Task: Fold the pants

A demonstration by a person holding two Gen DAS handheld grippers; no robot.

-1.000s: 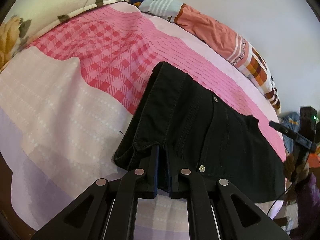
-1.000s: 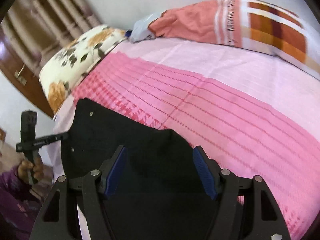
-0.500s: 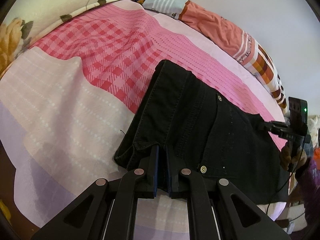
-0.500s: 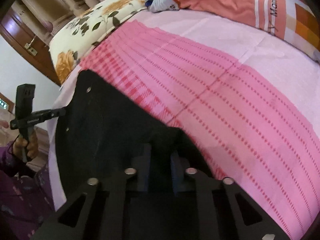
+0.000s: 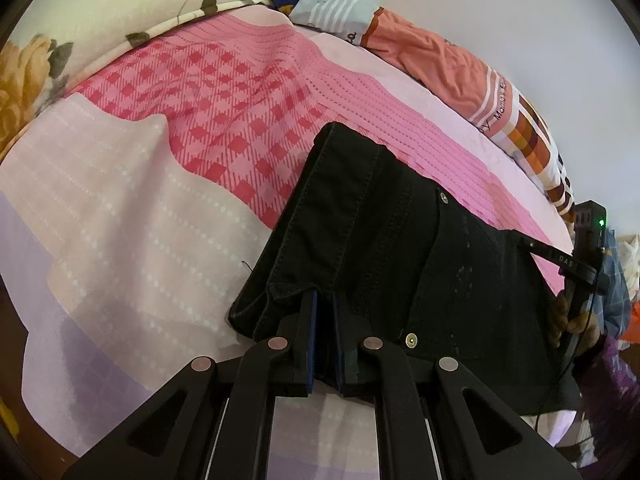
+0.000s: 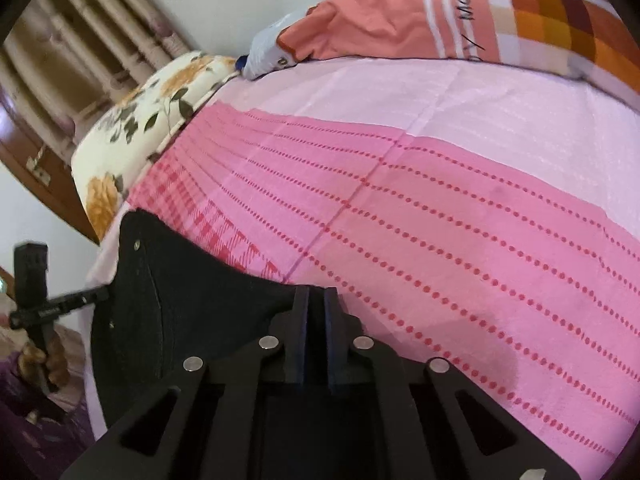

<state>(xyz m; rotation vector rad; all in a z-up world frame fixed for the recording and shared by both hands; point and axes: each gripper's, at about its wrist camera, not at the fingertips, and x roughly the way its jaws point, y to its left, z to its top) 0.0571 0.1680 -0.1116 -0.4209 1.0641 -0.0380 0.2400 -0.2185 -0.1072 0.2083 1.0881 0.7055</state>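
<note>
Black pants lie on the pink bed sheet, waistband toward the left, with metal rivets showing. My left gripper is shut on the near waistband corner of the pants. In the right wrist view the pants spread to the left, and my right gripper is shut on their far edge. The right gripper also shows at the right edge of the left wrist view, and the left gripper at the left edge of the right wrist view.
A floral pillow lies at the head of the bed. A folded orange and checked blanket lies along the wall side; it also shows in the right wrist view. A wooden headboard stands behind the pillow.
My right gripper went from open over the pants to shut on their edge. The left gripper stayed shut on the waistband and barely moved.
</note>
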